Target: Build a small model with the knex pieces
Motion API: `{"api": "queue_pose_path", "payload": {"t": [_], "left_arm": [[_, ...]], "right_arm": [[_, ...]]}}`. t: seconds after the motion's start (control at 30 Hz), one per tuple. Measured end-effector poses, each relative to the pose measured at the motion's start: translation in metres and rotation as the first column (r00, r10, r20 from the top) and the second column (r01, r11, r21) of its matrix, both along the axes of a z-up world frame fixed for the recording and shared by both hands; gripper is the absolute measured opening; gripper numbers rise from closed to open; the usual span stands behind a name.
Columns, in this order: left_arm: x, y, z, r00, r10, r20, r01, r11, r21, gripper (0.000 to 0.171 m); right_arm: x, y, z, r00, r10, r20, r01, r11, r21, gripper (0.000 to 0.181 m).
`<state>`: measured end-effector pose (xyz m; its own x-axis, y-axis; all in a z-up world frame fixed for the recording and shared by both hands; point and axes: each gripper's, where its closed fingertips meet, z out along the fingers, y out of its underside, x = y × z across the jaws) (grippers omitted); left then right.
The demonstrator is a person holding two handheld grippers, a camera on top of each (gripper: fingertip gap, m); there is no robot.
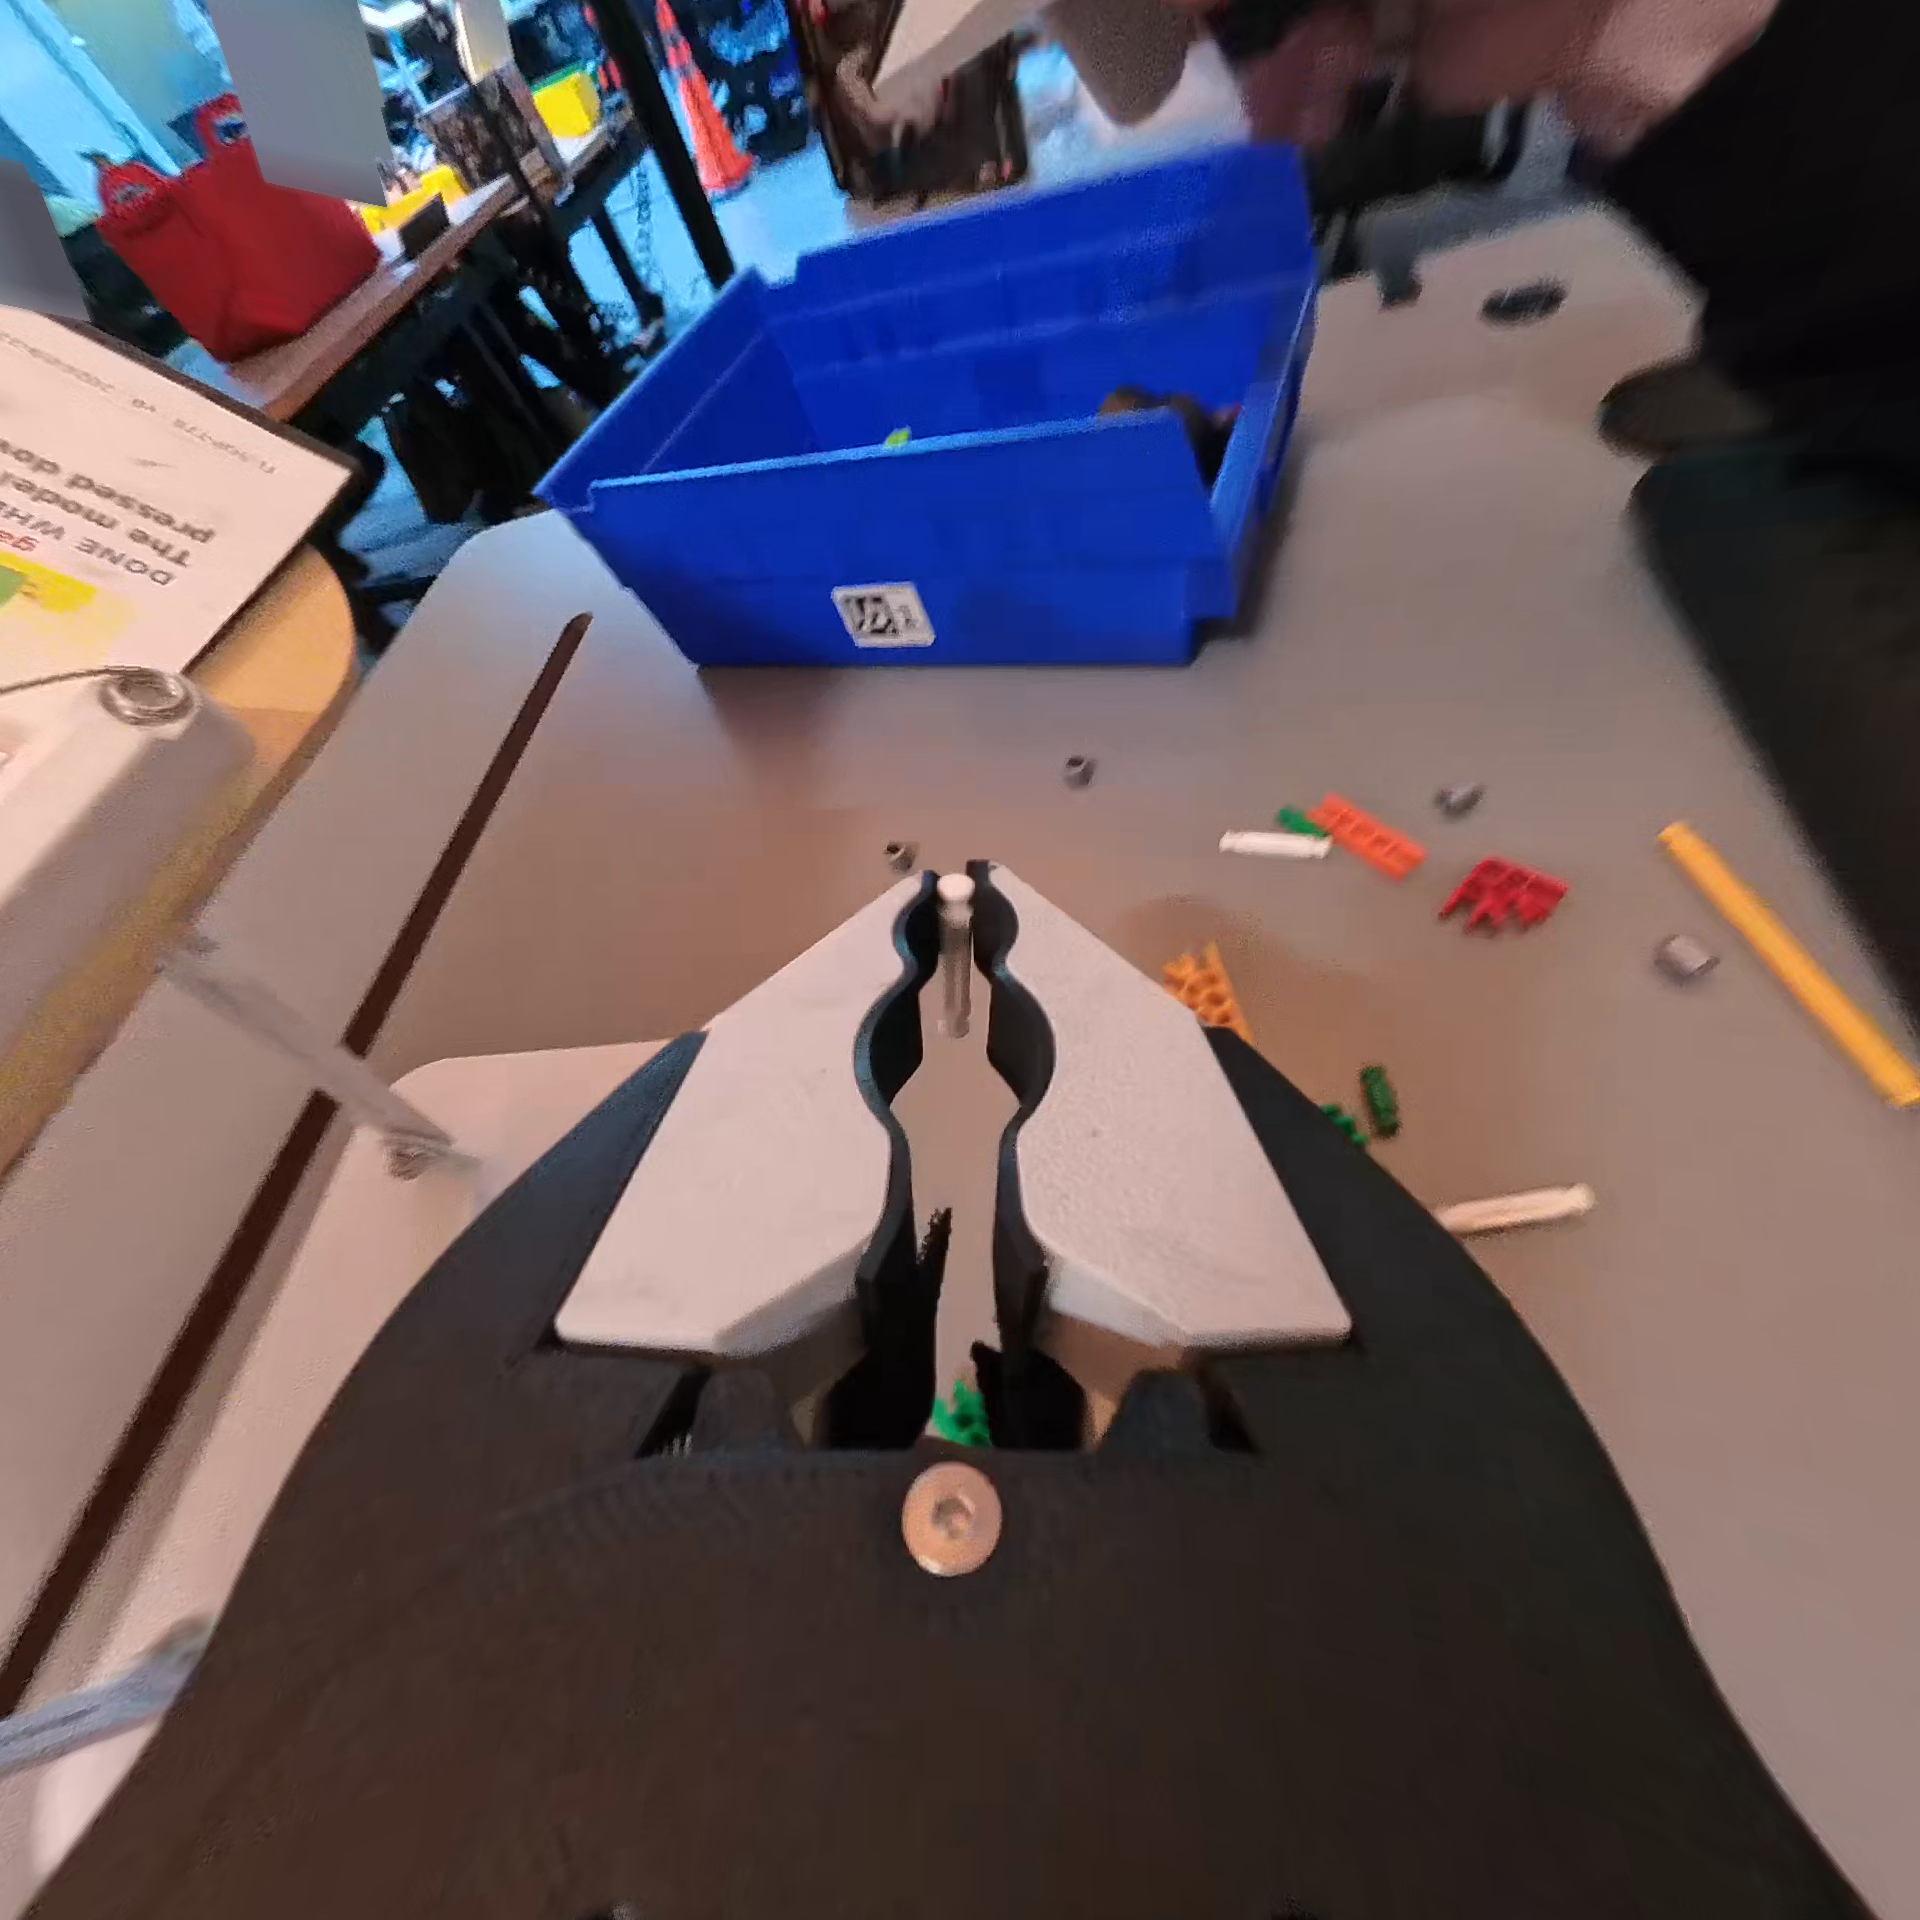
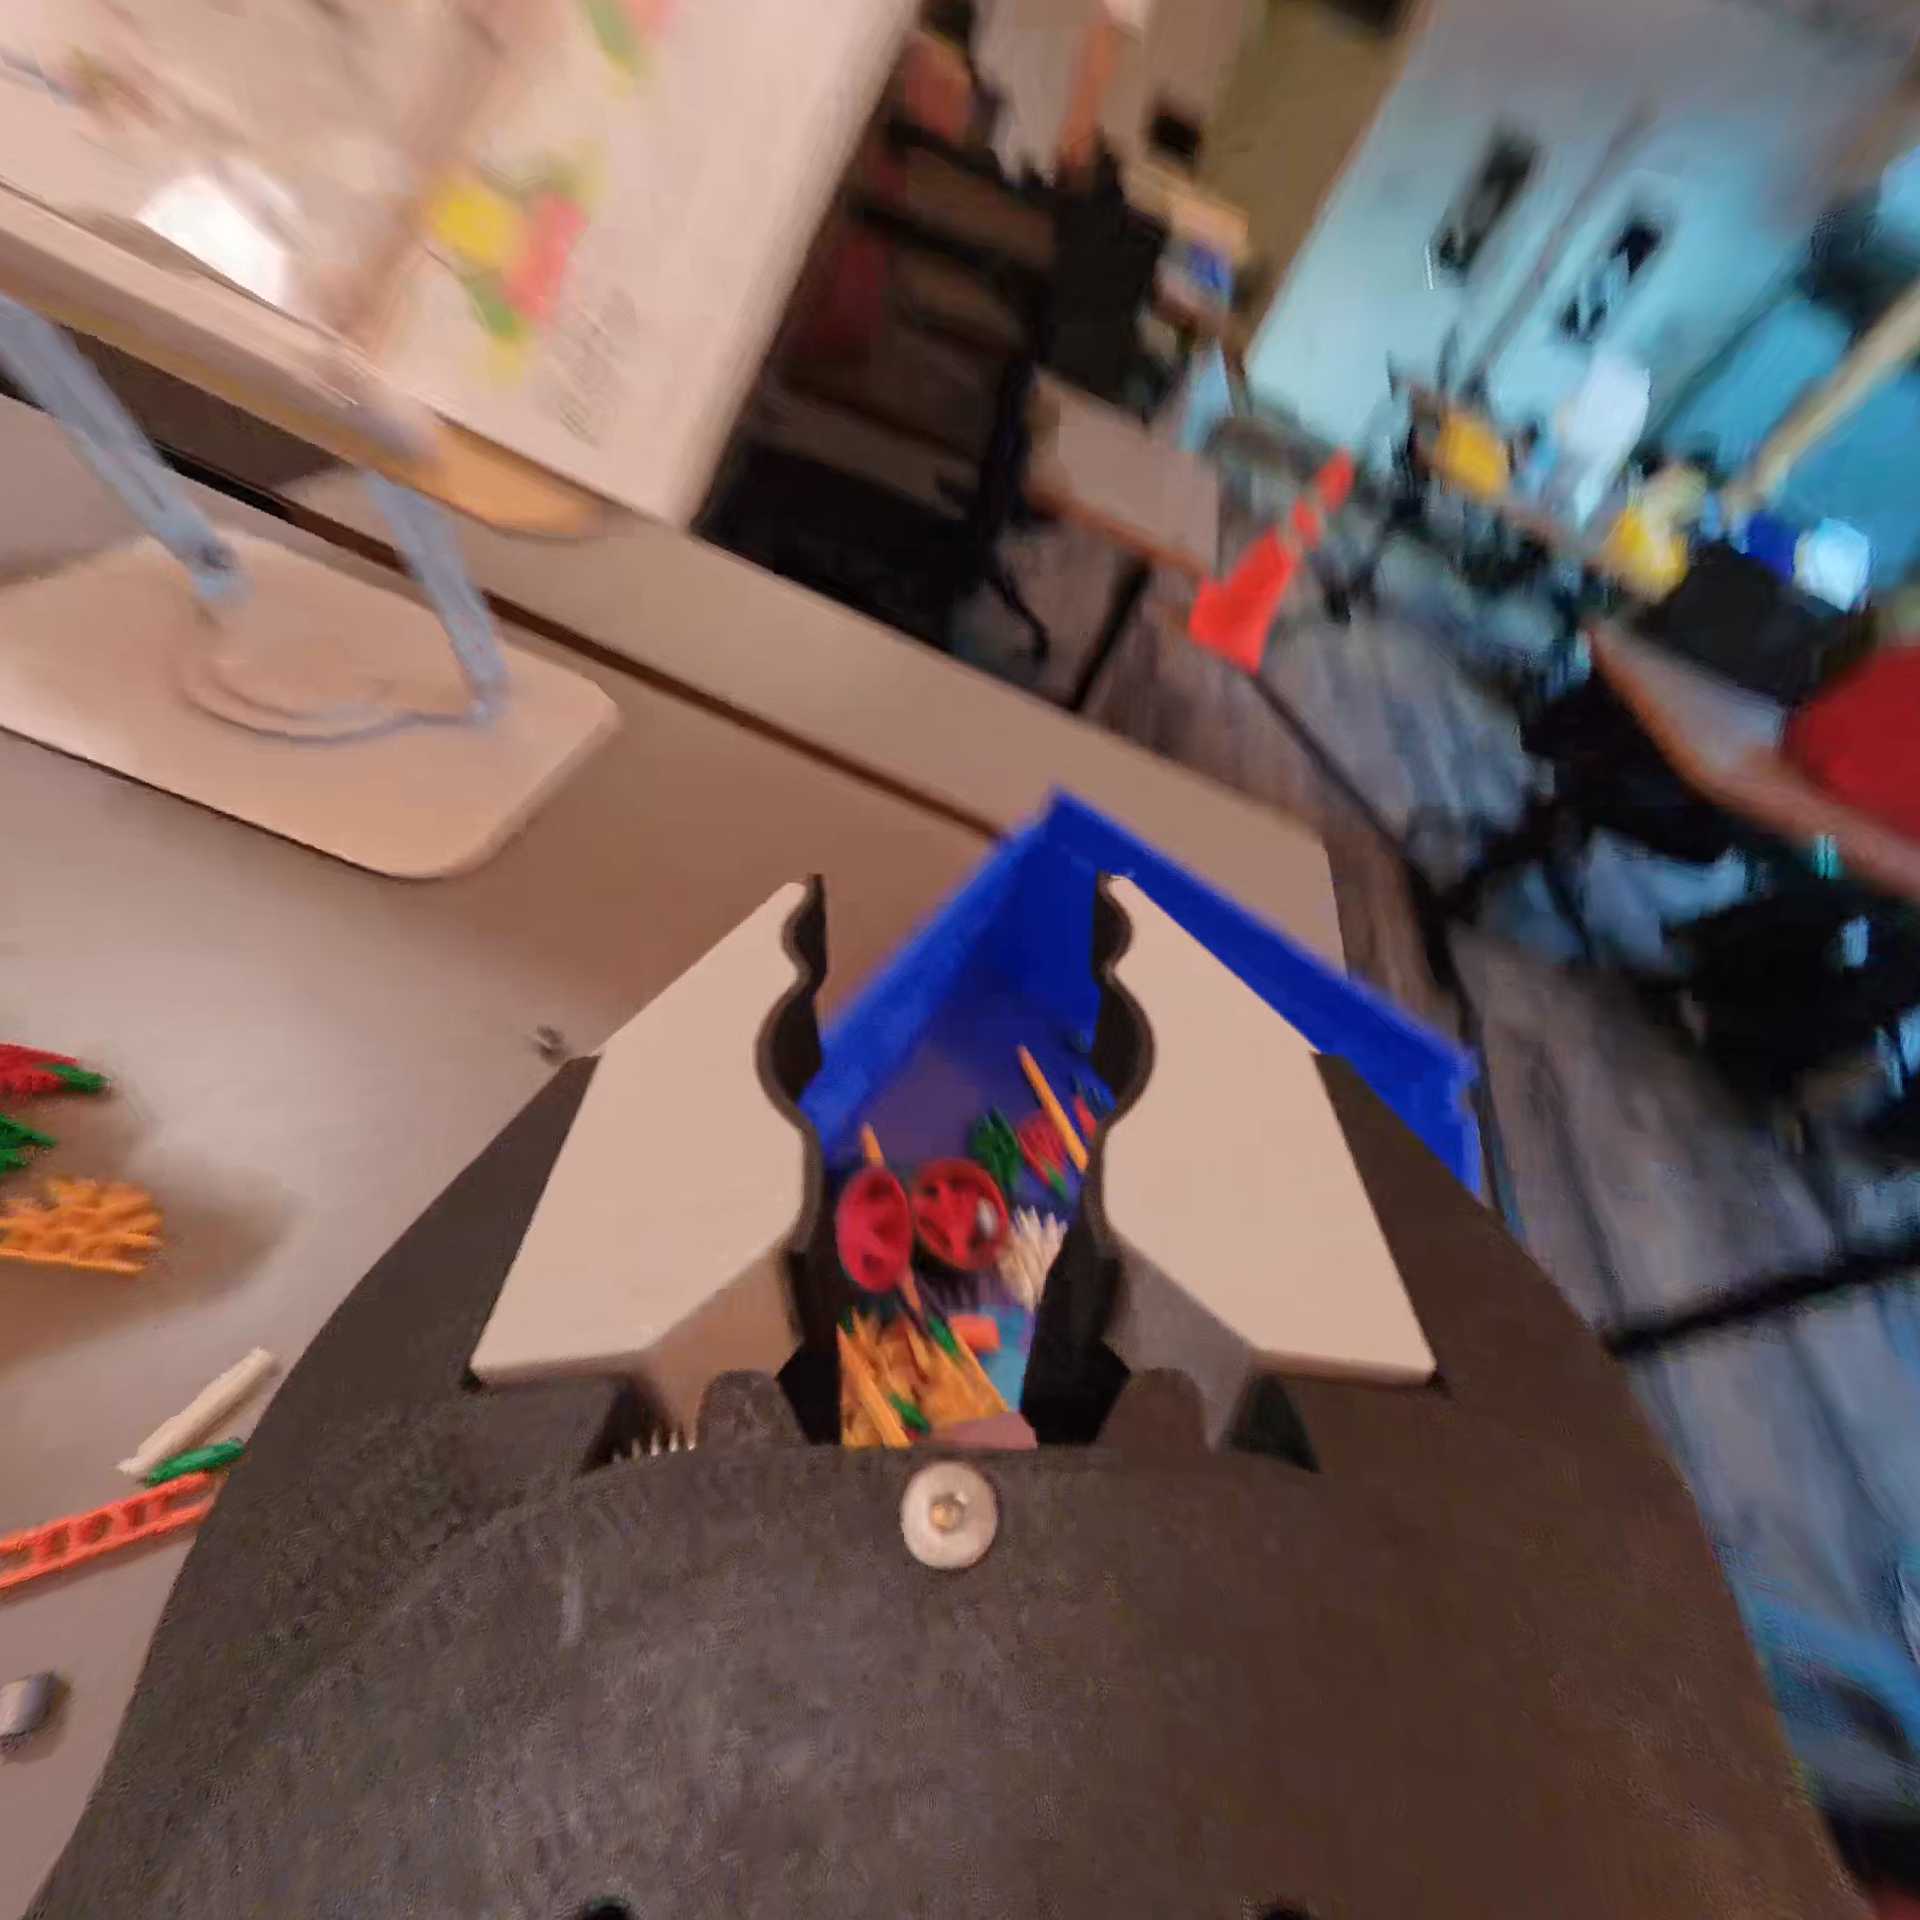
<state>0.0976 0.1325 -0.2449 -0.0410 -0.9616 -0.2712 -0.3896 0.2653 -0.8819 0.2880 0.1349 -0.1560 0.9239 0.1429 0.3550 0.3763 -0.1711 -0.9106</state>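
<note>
My left gripper (image 1: 954, 878) is shut on a short white rod (image 1: 954, 961), held along the fingers above the grey table (image 1: 727, 790). Loose construction pieces lie to its right: a white rod (image 1: 1274, 844), an orange piece (image 1: 1365, 835), a red connector (image 1: 1503, 894) and a long yellow rod (image 1: 1782, 961). My right gripper (image 2: 961, 894) is open and empty, hovering over a blue bin (image 2: 1278, 971) that holds several pieces, among them two red wheels (image 2: 920, 1216) and yellow rods (image 2: 904, 1382). The bin also shows in the left wrist view (image 1: 935, 540).
A white stand base (image 2: 312, 758) with a tilted board carrying a printed sheet (image 1: 104, 520) stands at the table's left. Small grey spacers (image 1: 1078, 771) dot the table. A person's dark sleeve (image 1: 1787, 260) is at far right. Orange and red pieces (image 2: 78, 1226) lie left of my right gripper. Tip to tip, the grippers are about 25 cm apart. To reach the red connector (image 1: 1503, 894) in a straight line is about 15 cm for my left fingers, about 25 cm for my right.
</note>
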Motion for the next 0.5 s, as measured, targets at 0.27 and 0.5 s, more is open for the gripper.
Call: {"api": "queue_pose_path", "payload": {"t": [0.27,0.5], "left_arm": [[-0.008,-0.017,0.078,0.890,-0.045,0.454,0.230,0.904,-0.362,0.003],[-0.012,-0.035,0.094,0.827,-0.087,0.555,0.332,0.873,-0.357,0.003]], "right_arm": [[-0.199,-0.019,-0.034,0.780,0.608,-0.149,-0.624,0.773,-0.116,0.032],[-0.239,-0.021,-0.015,0.631,0.696,-0.341,-0.726,0.685,0.054,0.003]]}}
